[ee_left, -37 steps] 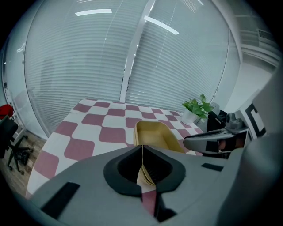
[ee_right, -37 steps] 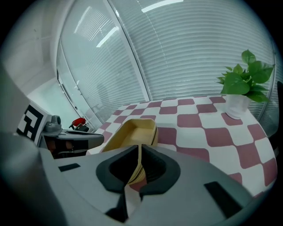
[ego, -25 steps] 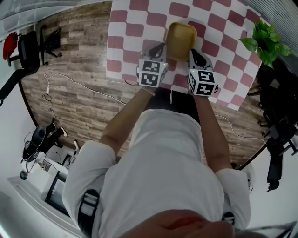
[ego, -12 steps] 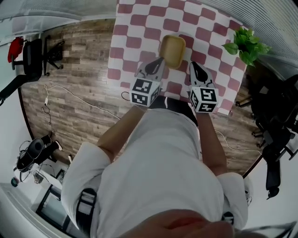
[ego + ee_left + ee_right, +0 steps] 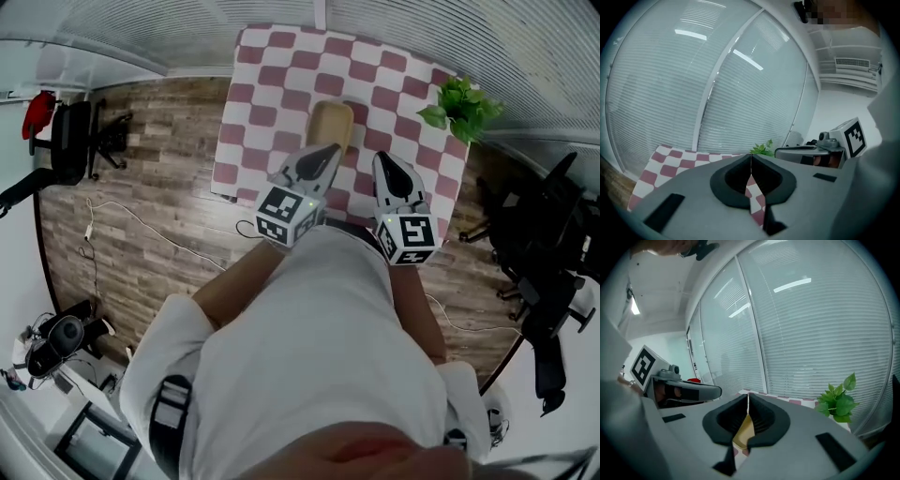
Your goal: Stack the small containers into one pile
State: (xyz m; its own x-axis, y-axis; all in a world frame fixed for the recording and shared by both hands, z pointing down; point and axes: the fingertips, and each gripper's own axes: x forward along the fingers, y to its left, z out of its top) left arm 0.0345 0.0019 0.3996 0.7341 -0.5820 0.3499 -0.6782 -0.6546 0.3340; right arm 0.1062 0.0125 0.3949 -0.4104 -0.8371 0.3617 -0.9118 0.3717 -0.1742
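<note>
Jaws together: left gripper (image 5: 751,157), right gripper (image 5: 748,398) | tan container (image 5: 330,127) on checkered table (image 5: 274,79) | wood floor (image 5: 150,178)

Office-type room, probably a lab: black swivel chairs (image 5: 70,141), slatted blinds (image 5: 670,93) on glazed walls, wood-plank floor (image 5: 159,112), trailing cables (image 5: 141,220), potted plant (image 5: 459,108).

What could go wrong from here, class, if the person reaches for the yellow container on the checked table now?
1. The left gripper and the right gripper both have their jaws shut on nothing. Reaching in like that would likely shove the container rather than grasp it.
2. The plant stands at the corner of the table on the right gripper's side, so a wide swing might knock it.
</note>
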